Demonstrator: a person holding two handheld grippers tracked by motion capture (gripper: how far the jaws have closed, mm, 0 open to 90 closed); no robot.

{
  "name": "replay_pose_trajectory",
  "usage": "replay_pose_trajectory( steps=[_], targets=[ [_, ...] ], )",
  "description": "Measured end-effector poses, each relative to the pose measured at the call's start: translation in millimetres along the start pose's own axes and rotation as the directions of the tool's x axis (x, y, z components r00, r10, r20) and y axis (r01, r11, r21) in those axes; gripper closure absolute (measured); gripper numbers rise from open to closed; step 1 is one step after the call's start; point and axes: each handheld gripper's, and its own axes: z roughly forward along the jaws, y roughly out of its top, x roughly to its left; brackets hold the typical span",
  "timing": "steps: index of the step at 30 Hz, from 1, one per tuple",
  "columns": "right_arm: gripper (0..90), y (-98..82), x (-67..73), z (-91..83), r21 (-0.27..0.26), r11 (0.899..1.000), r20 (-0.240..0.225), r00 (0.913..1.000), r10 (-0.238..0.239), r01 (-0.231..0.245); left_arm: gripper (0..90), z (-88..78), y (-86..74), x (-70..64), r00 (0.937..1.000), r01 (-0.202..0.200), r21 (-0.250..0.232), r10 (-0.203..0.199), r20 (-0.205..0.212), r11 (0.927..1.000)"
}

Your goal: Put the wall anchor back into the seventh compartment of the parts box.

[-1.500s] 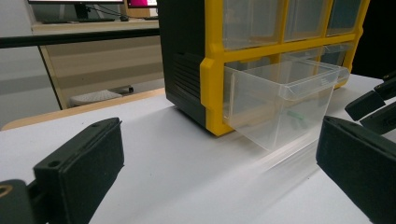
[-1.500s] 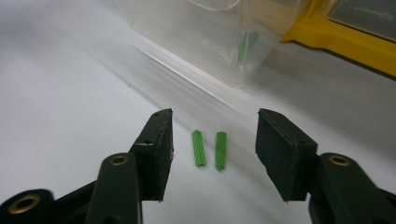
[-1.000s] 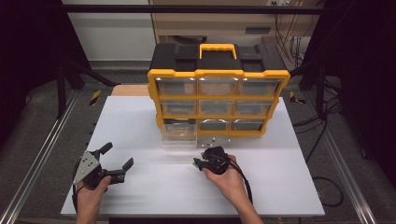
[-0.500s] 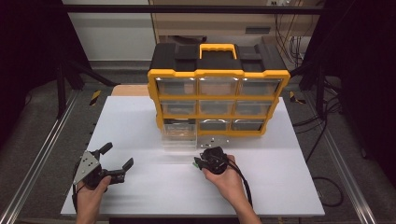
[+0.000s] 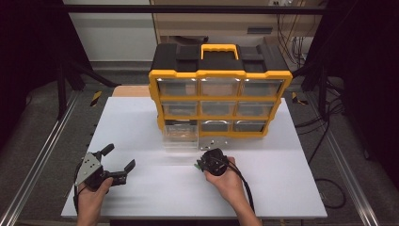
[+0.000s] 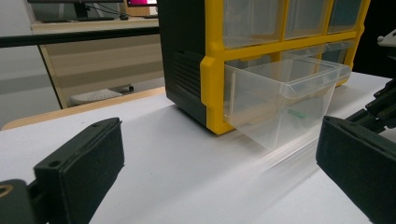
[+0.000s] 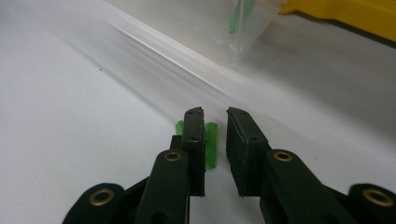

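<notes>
The right gripper [image 7: 215, 122], jaws just closing around a green ridged piece [image 7: 211, 144] not yet clearly pinched, is set before the pulled-out clear drawer [image 6: 280, 100], probably its destination, while the left gripper [image 5: 117, 163] is held wide open, empty.

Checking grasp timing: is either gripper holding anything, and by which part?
Nothing clamped yet. The right gripper has just been closing its jaws along the sides of a green ribbed plug; a gap shows beside one jaw. The left gripper is open, empty.
</notes>
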Motion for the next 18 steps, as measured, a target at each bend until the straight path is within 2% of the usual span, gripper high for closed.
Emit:
replay_pose_trajectory(
  steps=[6, 11, 18],
  targets=[
    [83.8, -2.5, 0.7, 1.8, 0.007, 1.000, 0.012, 0.9997, -0.019, 0.019, 0.7, 0.2, -0.2, 0.2, 1.0000, 0.000, 0.001, 0.000, -0.001, 1.0000],
    [84.3, -4.3, -0.9, 0.9, -0.010, 0.999, 0.012, 0.9994, -0.033, 0.033, 0.7, 0.1, -0.3, 0.7, 1.0000, 0.001, 0.001, -0.001, -0.002, 1.0000],
    [84.7, -6.2, -8.1, -14.4, -0.093, 0.996, 0.010, 0.9999, -0.013, 0.014, 0.7, 0.3, -0.4, 1.6, 1.0000, 0.003, 0.000, -0.003, -0.003, 1.0000]
  ],
)
